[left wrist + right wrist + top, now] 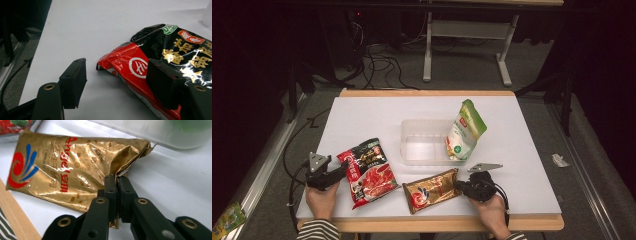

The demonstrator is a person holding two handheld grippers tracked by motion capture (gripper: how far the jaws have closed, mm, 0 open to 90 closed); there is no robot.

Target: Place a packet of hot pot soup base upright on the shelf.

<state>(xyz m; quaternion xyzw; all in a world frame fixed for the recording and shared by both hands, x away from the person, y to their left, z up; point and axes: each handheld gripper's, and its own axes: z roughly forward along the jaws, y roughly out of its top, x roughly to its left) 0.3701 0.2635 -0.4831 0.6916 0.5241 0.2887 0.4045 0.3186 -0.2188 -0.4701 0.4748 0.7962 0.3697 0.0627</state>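
A gold foil packet (432, 189) lies flat near the table's front edge. My right gripper (460, 186) is shut on its right-hand edge; in the right gripper view the two jaws pinch the crinkled foil of the gold packet (65, 167) at my right gripper (117, 187). A red and black snack bag (368, 171) lies to the left. My left gripper (343, 172) rests at its left edge, open. In the left gripper view one jaw sits over the red and black bag (160, 60), the other on bare table, with my left gripper (116, 86) clamping nothing.
A clear plastic tub (424, 141) stands mid-table, with a green and white pouch (465, 131) leaning in its right end. The white tabletop (377, 112) has free room at the back and right. Table legs and cables lie on the floor beyond.
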